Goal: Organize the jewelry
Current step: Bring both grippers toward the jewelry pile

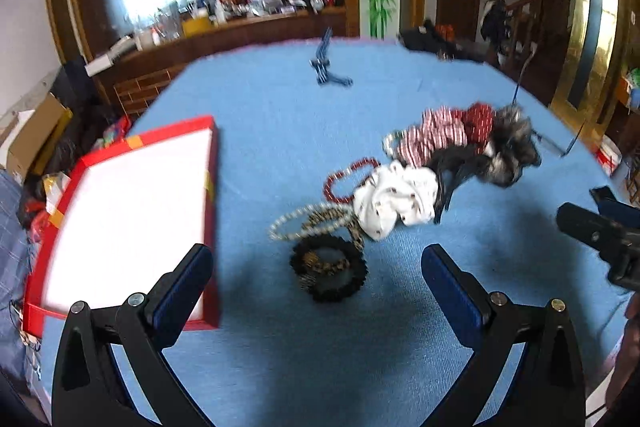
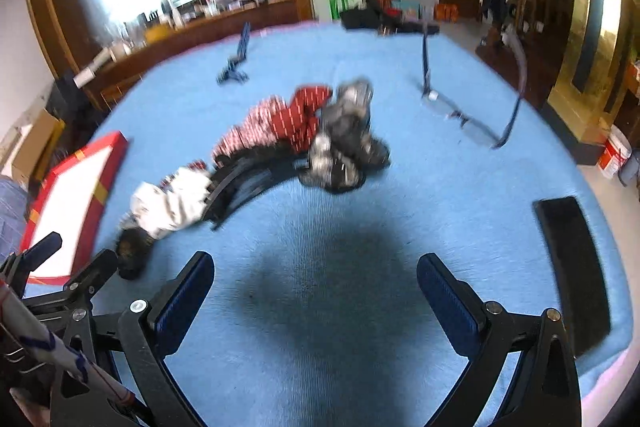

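The left gripper [image 1: 316, 267] hangs low over the blue cloth [image 1: 280, 131] with its jaws spread wide and nothing between them. Just ahead of it, almost centred in the gap, lies a black toothed ring [image 1: 329, 269] with a leopard-print band draped across it. To my eye that ring is the natural first pick: it sits straight in front of the left jaws, and being round it has no long side to line up with.

The right gripper [image 2: 316, 291] is likewise wide open and empty, but only bare cloth and its own shadow lie in front of it. The pile is well off to its far left, so the left hand is clearly the nearer one.

Just beyond the ring are a pearl strand [image 1: 298, 223] and a red bead bracelet [image 1: 348, 179], then a white scrunchie [image 1: 394, 201] touching a black hair comb [image 2: 244, 183]. Farther right come a red striped scrunchie [image 1: 444, 133] and a grey furry one [image 1: 510, 147].

The red box [image 1: 208, 179], its white floor bare, lies on the near left, right beside the left gripper, so a carry there looks short.

A pair of glasses [image 2: 460, 115] stands farther out on the right, well apart from the pile.
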`<action>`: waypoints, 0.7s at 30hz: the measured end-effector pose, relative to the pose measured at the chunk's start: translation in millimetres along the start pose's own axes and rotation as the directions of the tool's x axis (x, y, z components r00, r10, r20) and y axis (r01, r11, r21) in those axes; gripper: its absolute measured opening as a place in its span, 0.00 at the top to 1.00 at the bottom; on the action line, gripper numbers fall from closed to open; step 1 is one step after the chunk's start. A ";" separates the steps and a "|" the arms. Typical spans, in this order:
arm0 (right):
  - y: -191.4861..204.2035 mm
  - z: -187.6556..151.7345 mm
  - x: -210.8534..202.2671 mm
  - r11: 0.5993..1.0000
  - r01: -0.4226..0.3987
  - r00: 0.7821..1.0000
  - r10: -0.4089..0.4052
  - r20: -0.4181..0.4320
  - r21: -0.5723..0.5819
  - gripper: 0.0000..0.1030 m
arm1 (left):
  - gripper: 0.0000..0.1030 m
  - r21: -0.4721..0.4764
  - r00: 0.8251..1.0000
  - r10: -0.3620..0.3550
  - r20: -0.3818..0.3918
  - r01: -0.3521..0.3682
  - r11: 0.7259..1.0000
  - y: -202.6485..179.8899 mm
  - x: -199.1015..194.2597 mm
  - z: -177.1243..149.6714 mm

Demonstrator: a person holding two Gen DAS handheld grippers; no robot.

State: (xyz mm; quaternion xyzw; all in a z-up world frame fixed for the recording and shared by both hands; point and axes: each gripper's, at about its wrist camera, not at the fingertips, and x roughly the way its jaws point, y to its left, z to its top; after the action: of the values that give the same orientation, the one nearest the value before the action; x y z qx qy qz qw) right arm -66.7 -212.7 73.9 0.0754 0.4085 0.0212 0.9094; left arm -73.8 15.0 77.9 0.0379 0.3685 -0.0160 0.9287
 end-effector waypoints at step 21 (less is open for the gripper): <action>20.7 1.5 -12.2 0.999 -0.033 0.999 0.034 0.025 -0.035 0.00 | 0.00 0.003 1.000 -0.002 -0.011 0.002 1.000 5.7 0.2 -1.1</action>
State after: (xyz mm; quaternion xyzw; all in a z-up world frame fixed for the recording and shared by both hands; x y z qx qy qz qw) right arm -73.2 -193.6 87.1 0.0666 0.3952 0.0425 0.9152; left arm -74.1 20.8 77.3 0.0388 0.3735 -0.0173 0.9266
